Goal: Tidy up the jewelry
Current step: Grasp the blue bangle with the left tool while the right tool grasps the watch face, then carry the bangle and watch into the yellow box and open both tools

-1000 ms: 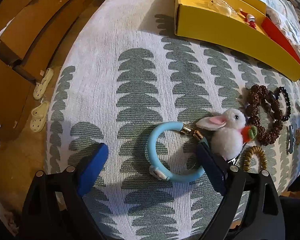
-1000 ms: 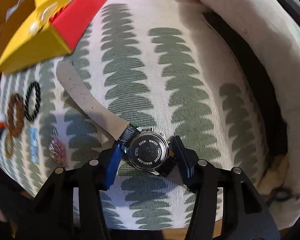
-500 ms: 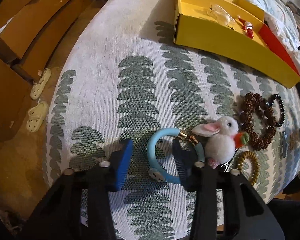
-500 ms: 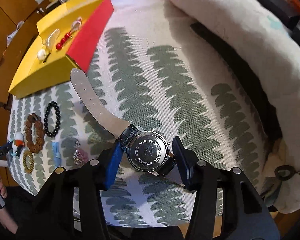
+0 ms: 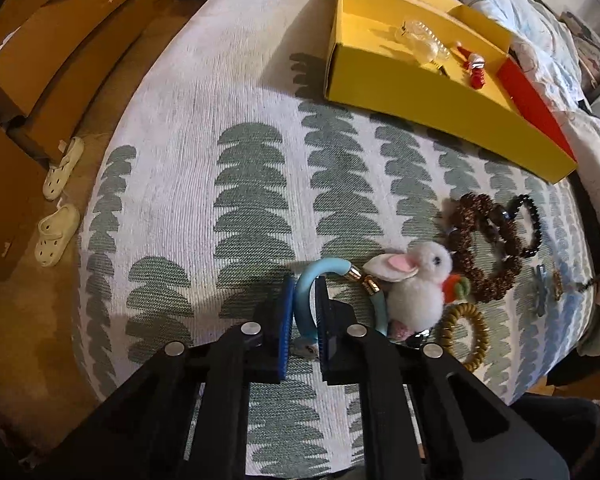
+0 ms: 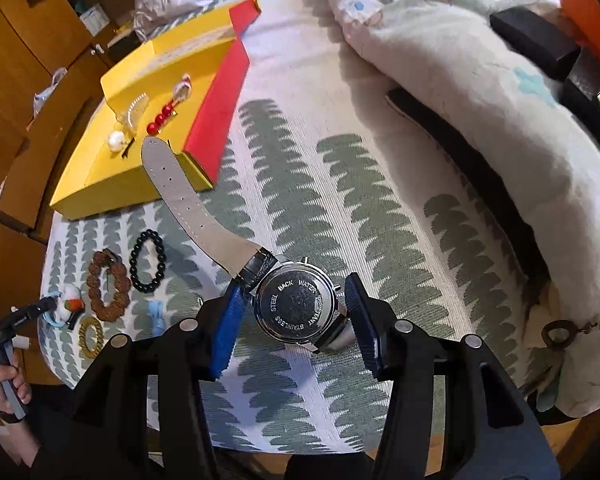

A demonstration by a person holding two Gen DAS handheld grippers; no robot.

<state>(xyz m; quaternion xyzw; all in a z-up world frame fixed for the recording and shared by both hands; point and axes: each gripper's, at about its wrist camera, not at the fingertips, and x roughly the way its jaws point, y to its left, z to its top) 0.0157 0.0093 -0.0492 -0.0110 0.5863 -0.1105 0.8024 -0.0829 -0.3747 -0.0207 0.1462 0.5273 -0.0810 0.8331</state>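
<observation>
My left gripper (image 5: 304,282) is shut on a light blue bangle (image 5: 324,266) that carries a white plush bunny charm (image 5: 418,284) and lies on the leaf-patterned bedspread. In the right wrist view my right gripper (image 6: 294,288) is shut on a steel-backed watch (image 6: 296,306), held above the bedspread. Its grey strap (image 6: 188,196) sticks out towards the open yellow box (image 6: 100,184). That yellow box (image 5: 420,92) holds a clear comb, a pearl pin and a red bead pin.
A brown bead bracelet (image 5: 484,248), a black bead bracelet (image 5: 530,224), a gold coil tie (image 5: 466,332) and a blue clip (image 5: 540,290) lie right of the bunny. A rumpled duvet (image 6: 480,120) lies to the right. Slippers (image 5: 58,216) and cardboard boxes (image 5: 40,60) sit on the floor past the bed's edge.
My left gripper's jaws have gone from wide open to shut on the blue bangle's left side. My right gripper has risen with the watch, lifting its strap off the bedspread.
</observation>
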